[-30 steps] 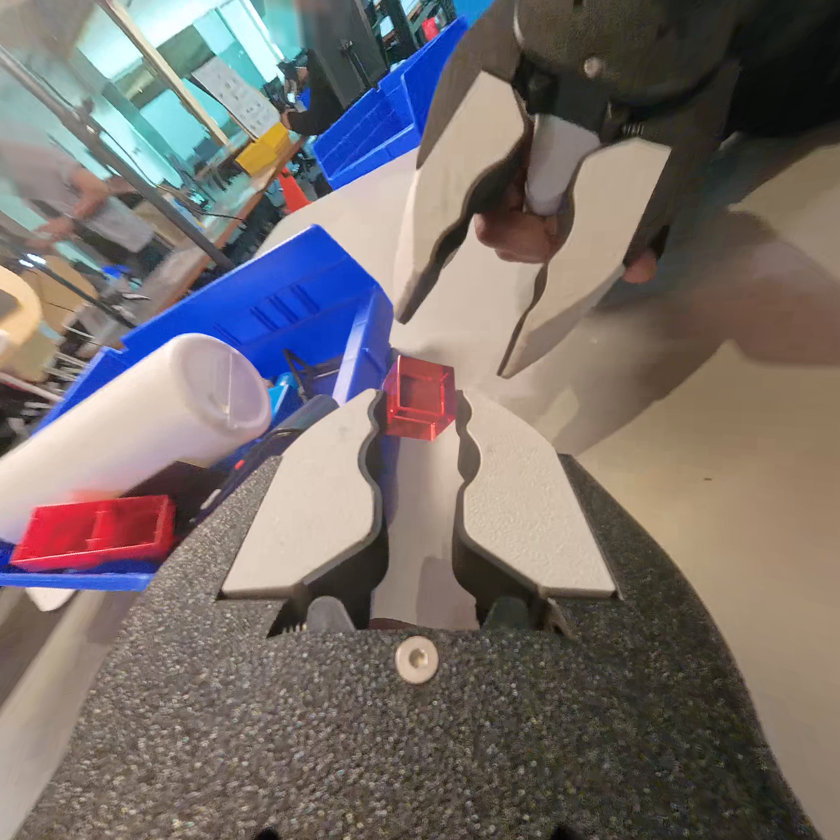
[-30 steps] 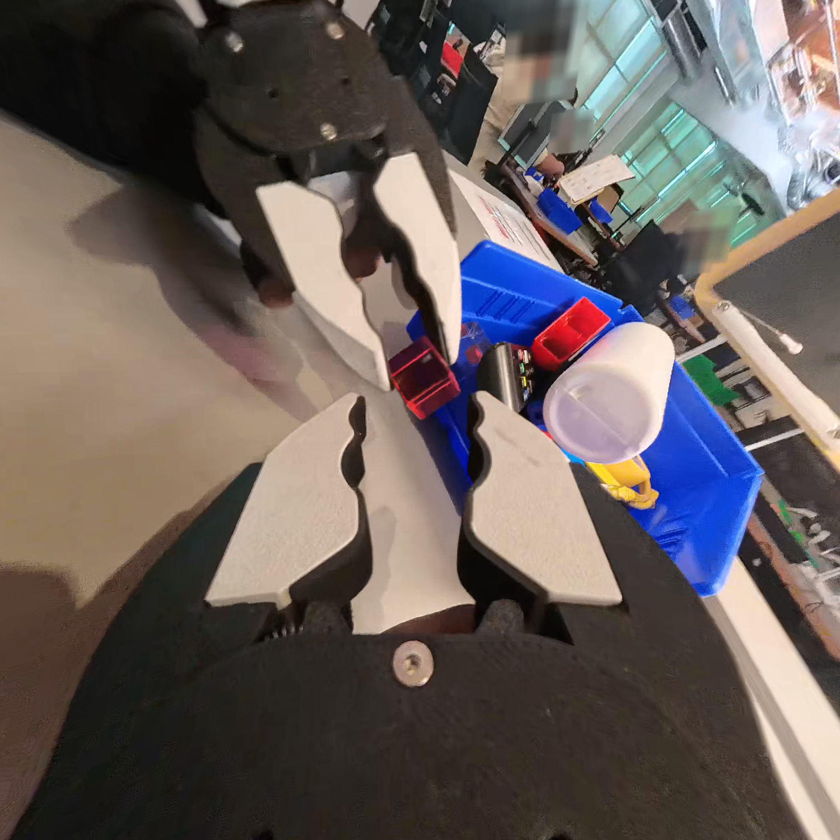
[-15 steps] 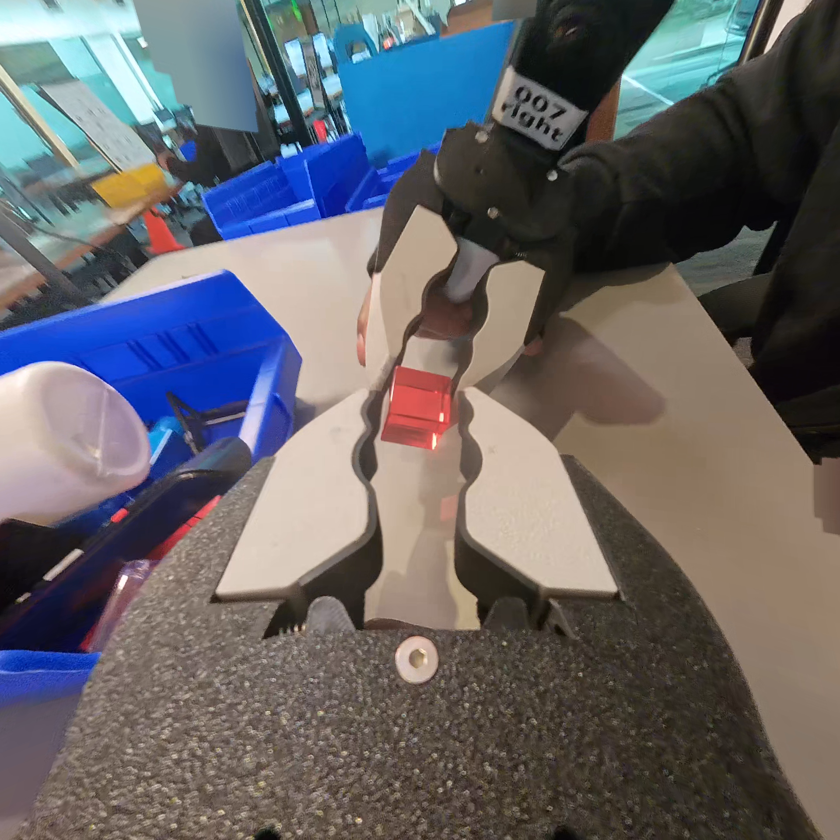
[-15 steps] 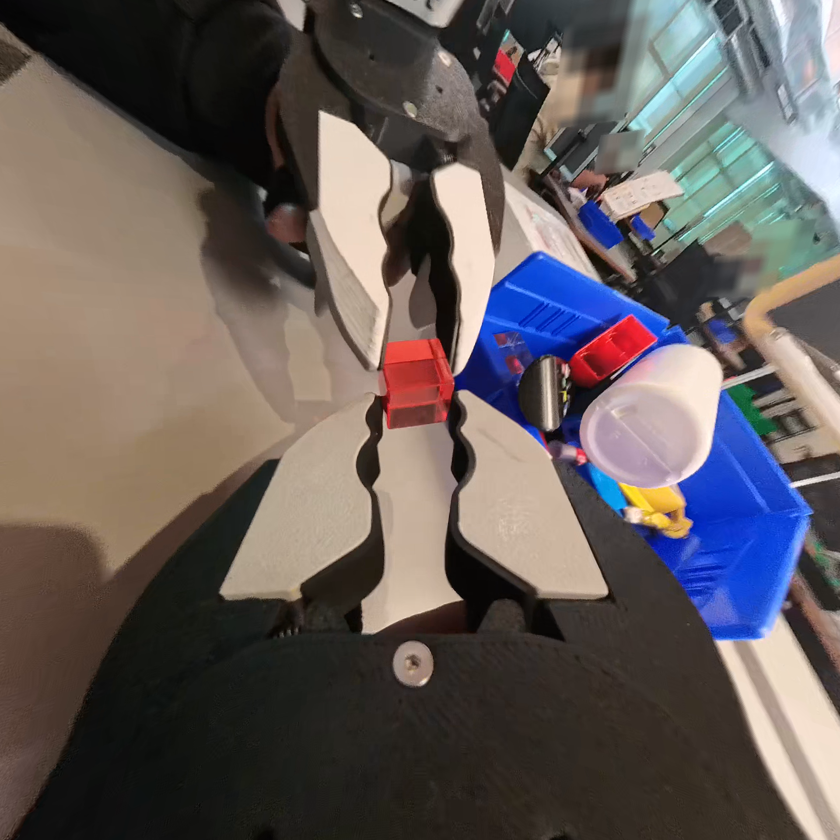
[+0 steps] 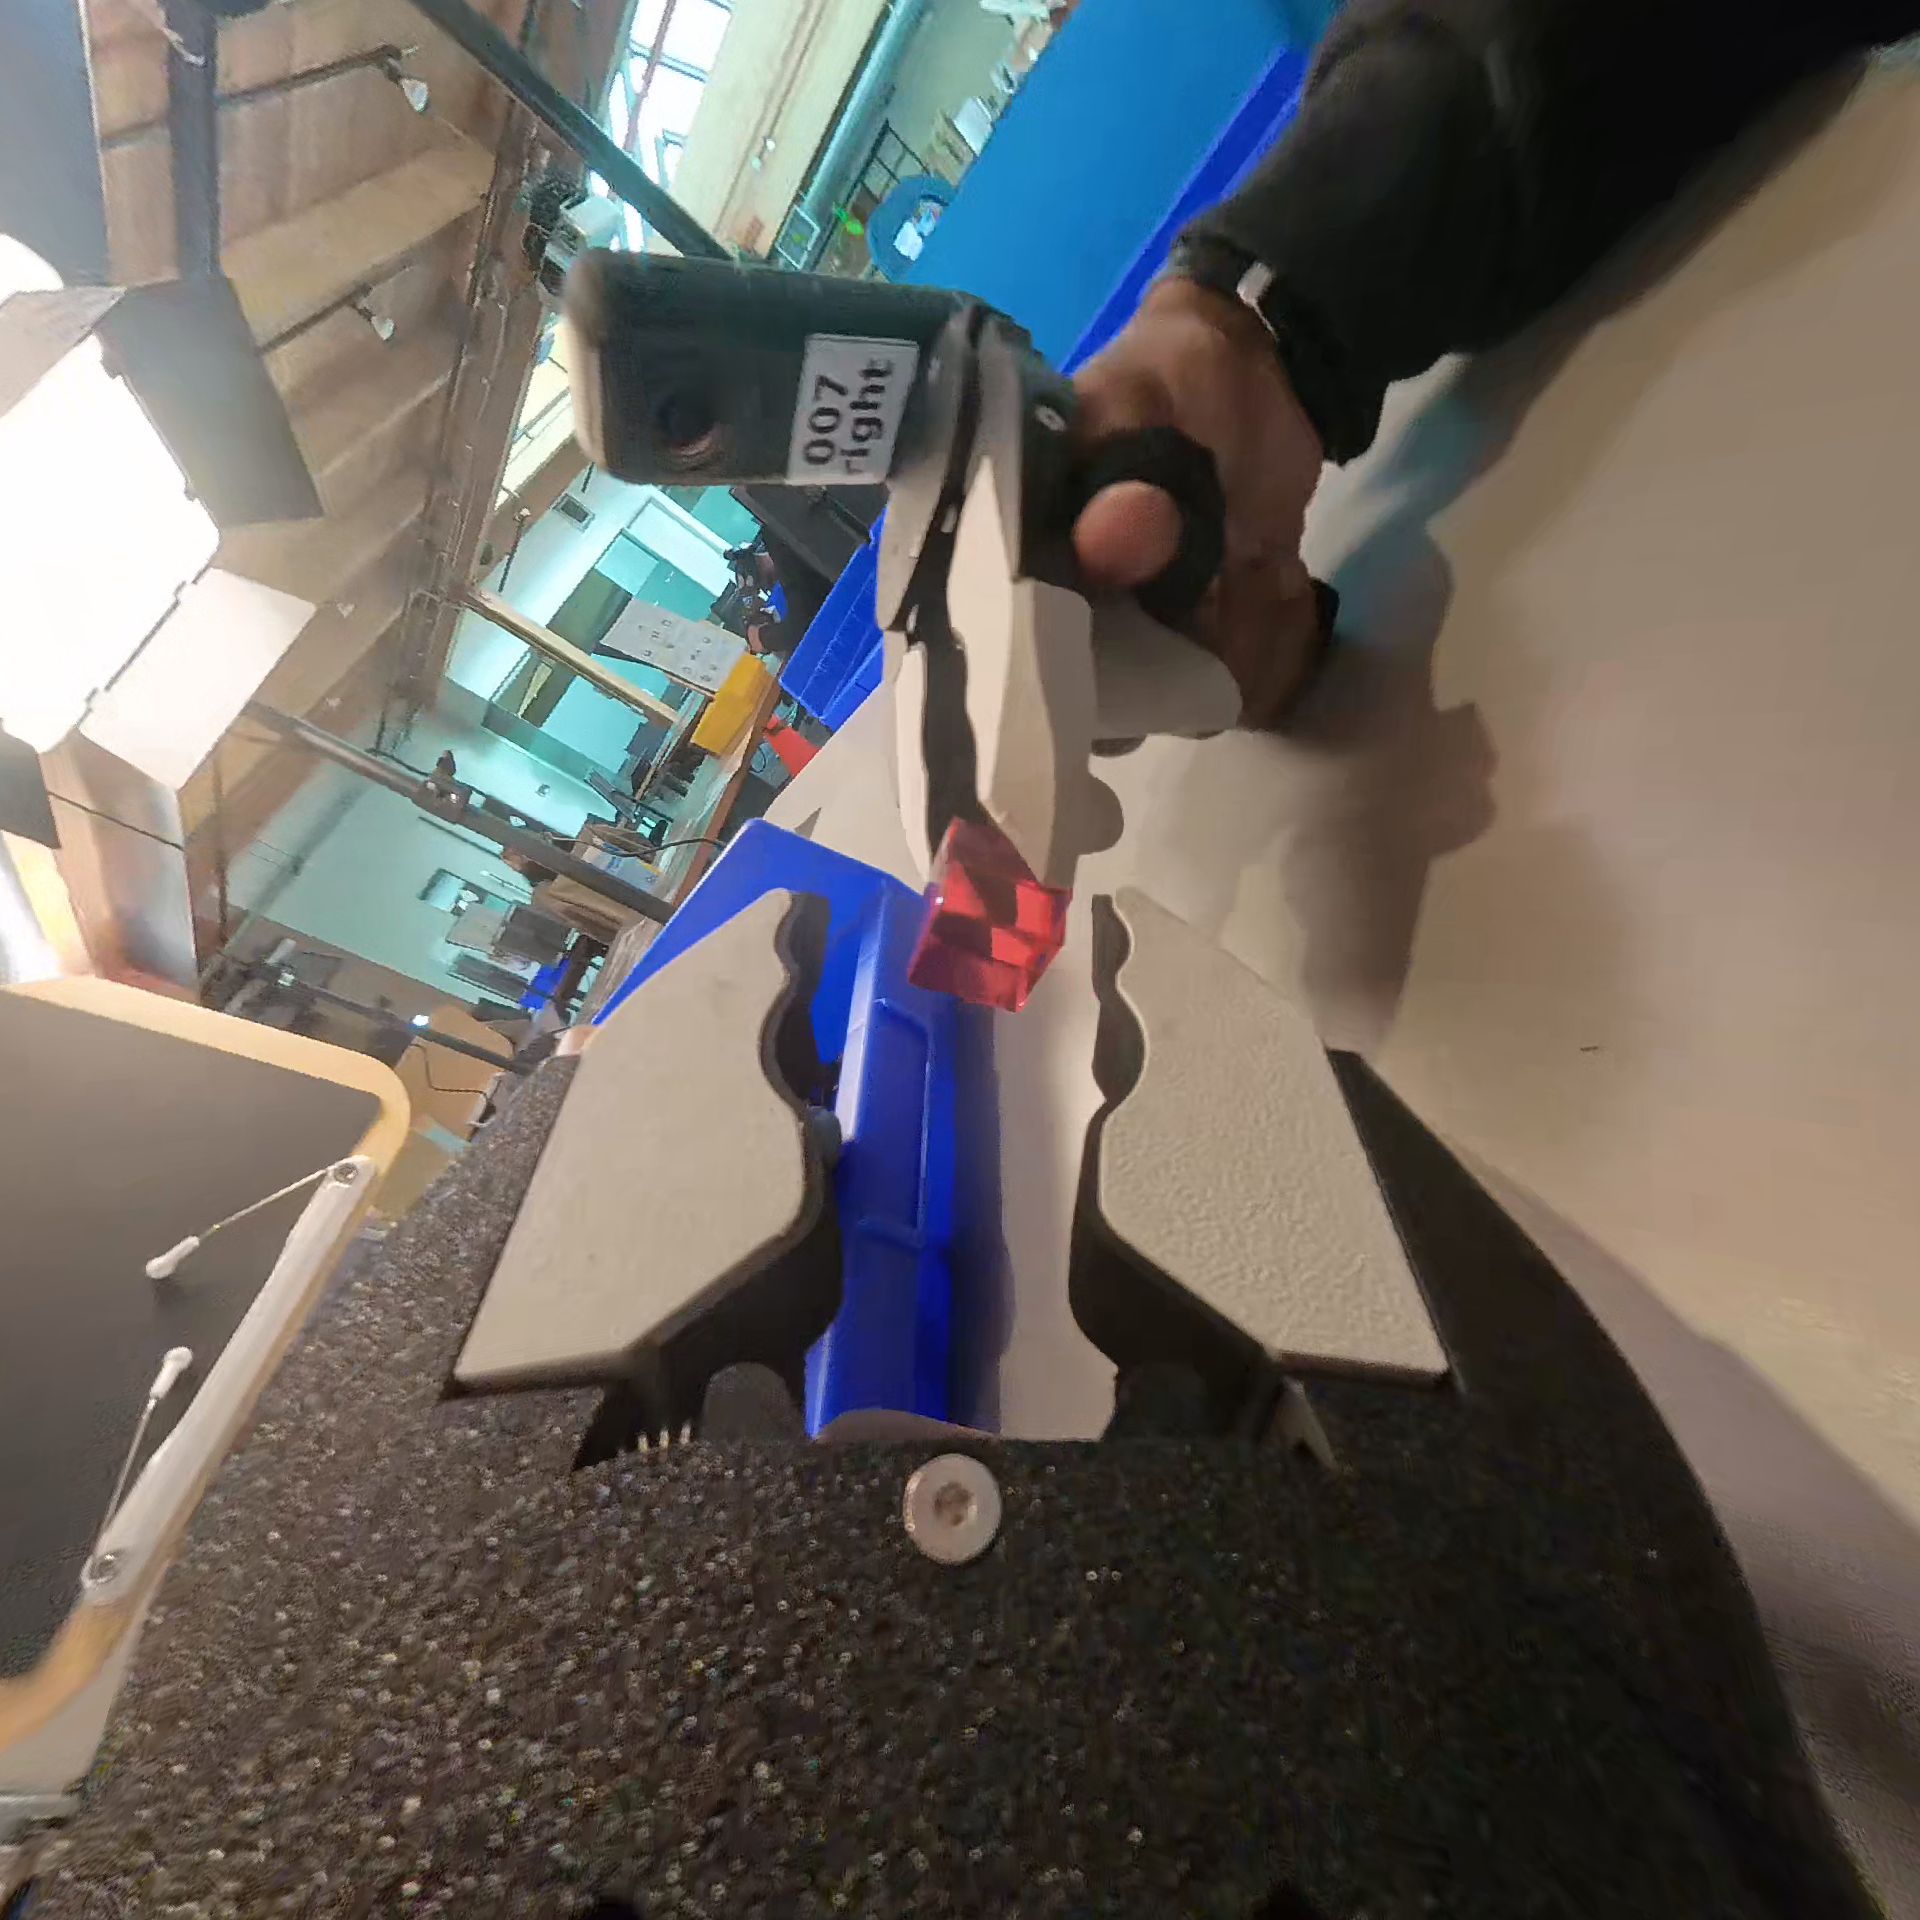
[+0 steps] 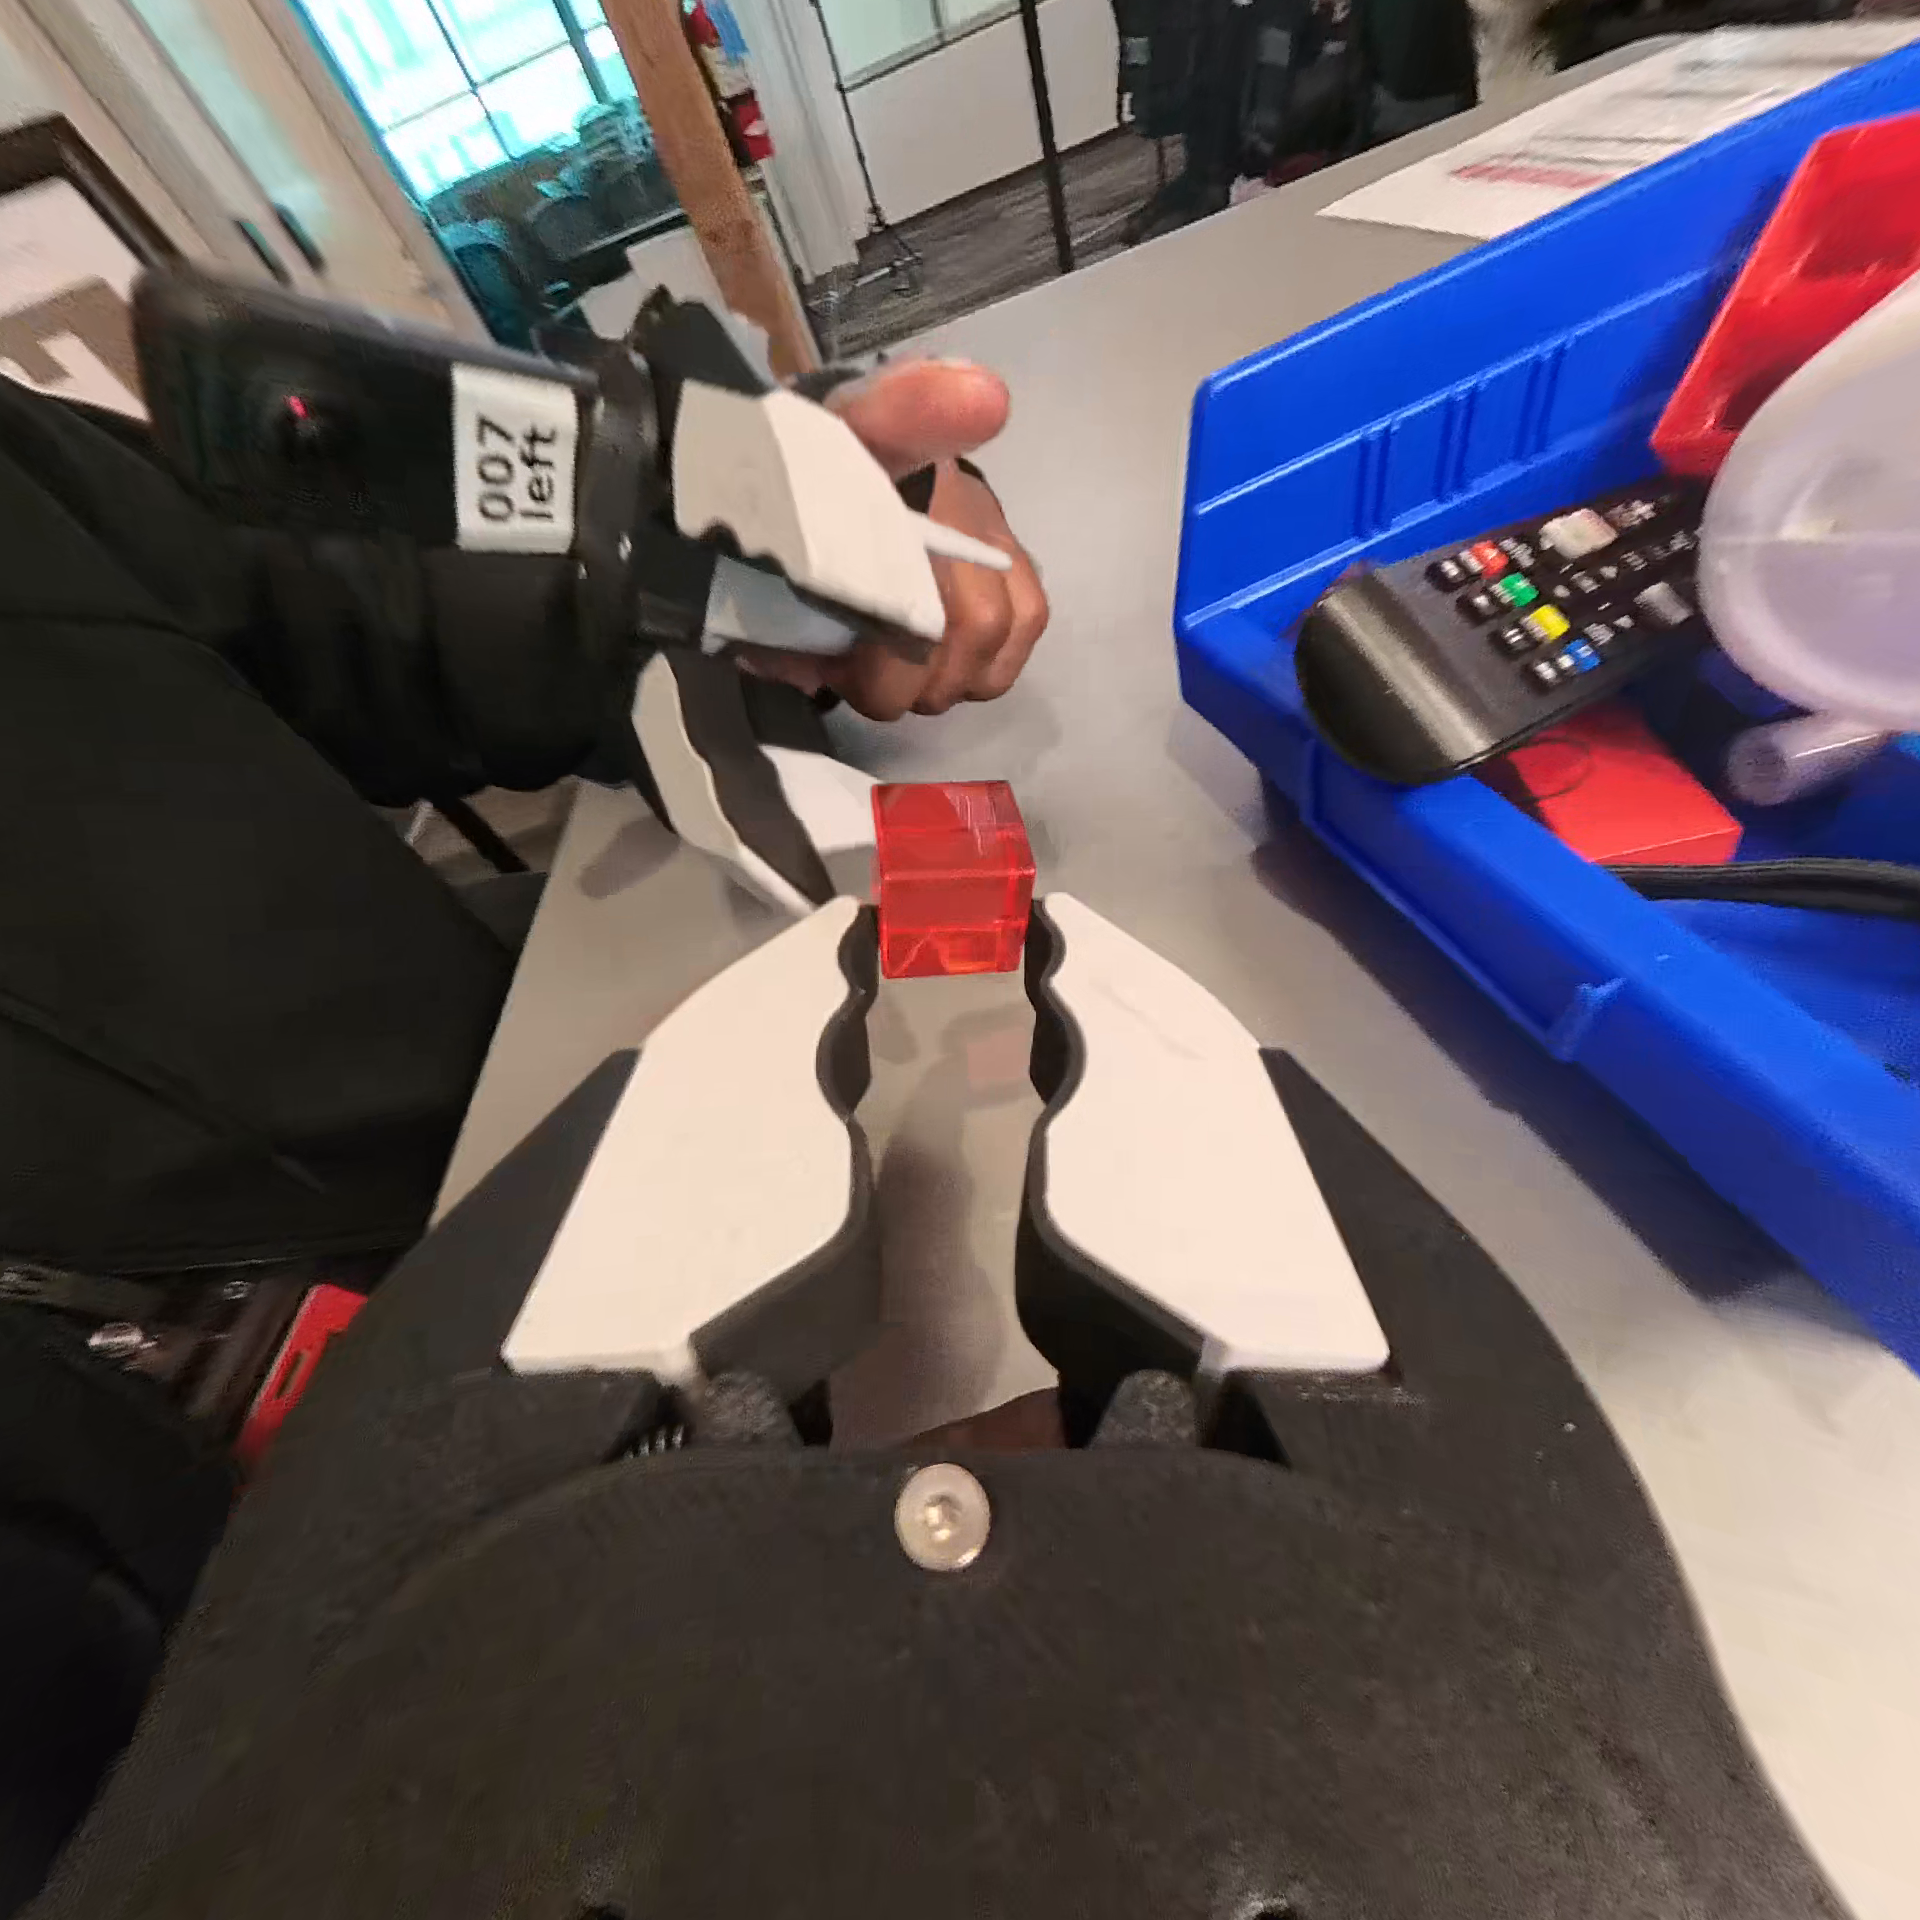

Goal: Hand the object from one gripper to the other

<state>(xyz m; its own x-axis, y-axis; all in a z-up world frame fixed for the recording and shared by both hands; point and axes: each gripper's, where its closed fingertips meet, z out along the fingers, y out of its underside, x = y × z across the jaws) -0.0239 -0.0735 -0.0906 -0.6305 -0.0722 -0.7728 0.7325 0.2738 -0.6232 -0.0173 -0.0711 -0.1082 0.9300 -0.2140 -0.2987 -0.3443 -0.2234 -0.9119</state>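
Slippage is the main worry here: the red cube (image 6: 954,879), a small translucent block, sits pinched only at the very tips of the right gripper (image 6: 951,914), whose fingers are drawn in narrow against its two side faces, and most of the block juts out past them above the grey table (image 6: 1122,436). In the left wrist view the same cube (image 5: 987,928) hangs at the end of the right gripper's fingers (image 5: 1023,790), clear of the left gripper (image 5: 951,925), whose jaws stand wide apart with nothing between them. Smooth plastic held on so shallow a bite could, I judge, twist or pop free if the hand jerks or tilts (the left view is streaked with motion blur, so things look to be moving fast). A second risk lies in the parting: one left finger (image 6: 727,821) shows just beside the cube in the right wrist view, and a sideways brush from it could knock the block loose onto the table or toward the blue bin (image 6: 1455,436) nearby.
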